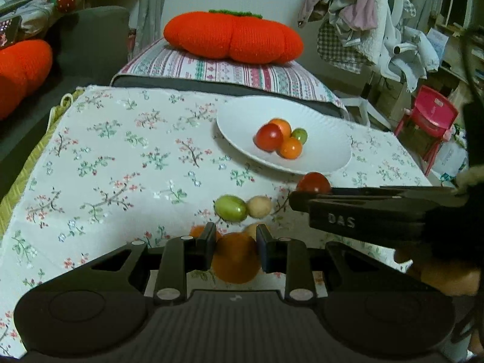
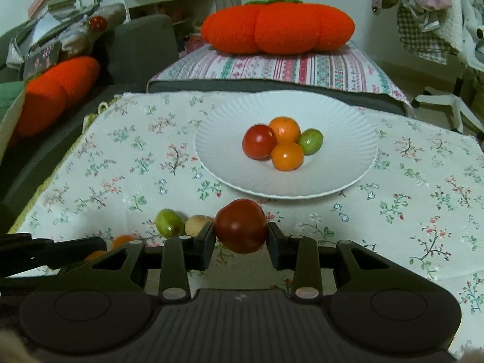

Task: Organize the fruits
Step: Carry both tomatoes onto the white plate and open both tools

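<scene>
A white plate [image 2: 332, 151] on the floral cloth holds several fruits: a red tomato [image 2: 258, 142], two oranges [image 2: 286, 155] and a green fruit [image 2: 311, 141]. The plate also shows in the left wrist view [image 1: 242, 121]. My right gripper [image 2: 241, 234] is shut on a red tomato [image 2: 241, 227], short of the plate's near rim. My left gripper [image 1: 236, 246] is shut on an orange [image 1: 236, 257]. A green fruit [image 1: 231, 208] and a tan fruit [image 1: 258, 207] lie on the cloth just ahead of it. The right gripper's finger [image 1: 363, 208] crosses the left wrist view.
A striped cushion [image 2: 272, 66] with an orange pumpkin pillow [image 2: 278, 28] lies behind the table. A second orange pillow [image 2: 57, 90] sits on the sofa at left. More orange fruit [image 1: 450, 278] lies at the right. A red child's chair [image 1: 429, 115] stands far right.
</scene>
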The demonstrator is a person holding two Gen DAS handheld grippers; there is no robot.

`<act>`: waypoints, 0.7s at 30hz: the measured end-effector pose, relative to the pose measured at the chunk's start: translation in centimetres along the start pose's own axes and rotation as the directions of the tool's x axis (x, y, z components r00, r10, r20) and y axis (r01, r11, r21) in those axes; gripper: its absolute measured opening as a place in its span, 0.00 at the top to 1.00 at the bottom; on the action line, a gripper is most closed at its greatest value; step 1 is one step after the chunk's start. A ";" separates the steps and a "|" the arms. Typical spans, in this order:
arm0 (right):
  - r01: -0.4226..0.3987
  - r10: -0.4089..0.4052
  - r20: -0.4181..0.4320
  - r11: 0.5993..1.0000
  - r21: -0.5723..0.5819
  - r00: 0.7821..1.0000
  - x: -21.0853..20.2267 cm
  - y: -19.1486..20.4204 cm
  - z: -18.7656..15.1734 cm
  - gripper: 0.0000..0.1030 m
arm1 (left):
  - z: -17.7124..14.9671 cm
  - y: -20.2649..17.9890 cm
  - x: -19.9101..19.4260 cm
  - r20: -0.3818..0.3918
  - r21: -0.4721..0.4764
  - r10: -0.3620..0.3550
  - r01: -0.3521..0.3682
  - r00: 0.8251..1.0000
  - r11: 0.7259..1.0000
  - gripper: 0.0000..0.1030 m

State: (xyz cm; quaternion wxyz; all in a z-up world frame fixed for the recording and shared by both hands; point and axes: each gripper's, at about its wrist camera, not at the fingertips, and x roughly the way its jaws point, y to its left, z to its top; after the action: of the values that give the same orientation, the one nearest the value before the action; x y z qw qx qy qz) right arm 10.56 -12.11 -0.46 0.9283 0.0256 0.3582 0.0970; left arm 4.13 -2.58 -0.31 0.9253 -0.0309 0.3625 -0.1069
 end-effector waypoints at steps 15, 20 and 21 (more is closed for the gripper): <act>0.013 -0.032 0.141 0.991 0.130 0.990 -4.3 -3.6 1.2 0.68 | 2.6 0.4 0.2 0.110 -0.003 -0.030 0.031 0.993 1.000 0.76; 0.042 -0.070 0.141 0.981 0.190 0.987 -3.7 -5.6 1.6 0.68 | 3.8 0.4 2.0 0.148 0.010 -0.019 0.018 0.989 1.000 0.76; 0.044 -0.072 0.138 0.980 0.194 0.988 -3.5 -5.8 1.7 0.68 | 4.0 0.3 2.5 0.151 0.013 -0.023 0.021 0.988 1.000 0.76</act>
State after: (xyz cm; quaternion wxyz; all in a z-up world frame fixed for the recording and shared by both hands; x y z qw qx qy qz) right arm 10.12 -18.39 2.40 0.9474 0.1108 0.2985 0.0328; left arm 8.67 -2.92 0.92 0.9491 -0.0379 0.2903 -0.1164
